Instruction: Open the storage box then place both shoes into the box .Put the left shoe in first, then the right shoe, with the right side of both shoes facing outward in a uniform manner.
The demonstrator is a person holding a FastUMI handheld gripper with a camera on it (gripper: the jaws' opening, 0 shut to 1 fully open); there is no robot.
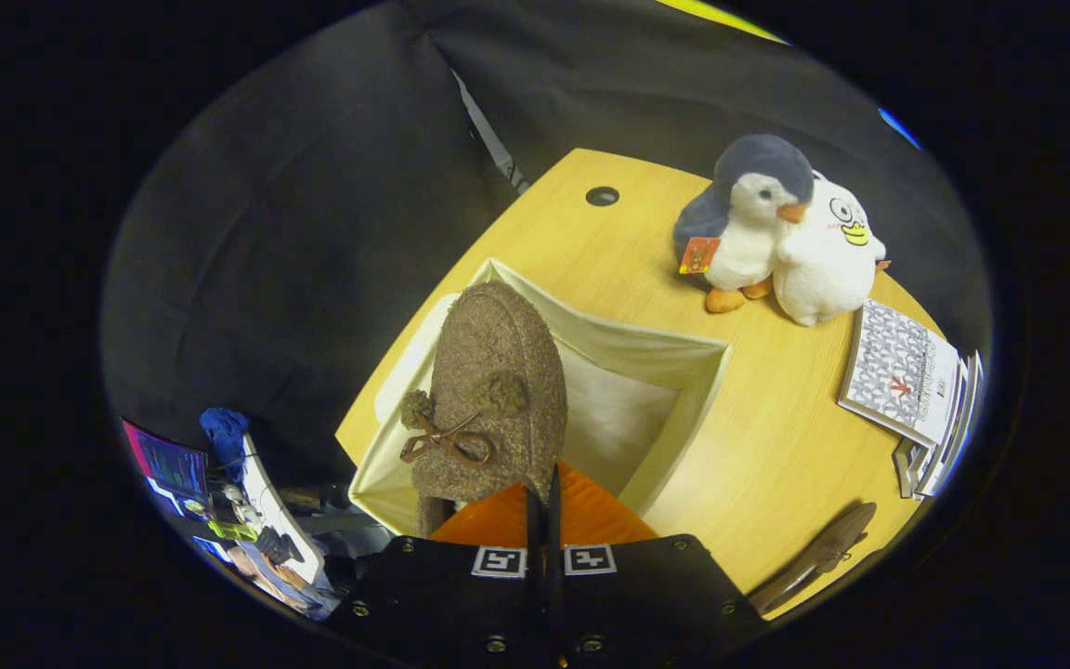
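Jaws drawn tight together on the gripper (542, 506), pinching the rim at the heel end of a fuzzy brown shoe (489, 390), with hardly a sliver of gap showing between the two fingers. Held toe-forward and hanging over the open storage box (684, 372), the shoe's upper turned to the camera, showing a thin bow and two pompoms. Covering the near left part of the box's mouth, toe reaching toward the far left corner. Below and to the right of the shoe, the box's pale interior in plain sight, floor bare where visible. Box itself a cream fabric bin, standing on a light wooden table (776, 465) close to the table's left edge. A second shoe (818, 553), seen side-on, lying on the table well to the right of the fingers and clear of the box. Farther back on the table, beyond the box, a plush penguin (744, 218) pressed against a white plush duck (828, 255). To the right of those, a small stack of booklets (906, 376) near the table's edge. A round cable hole (602, 196) in the tabletop behind the box.
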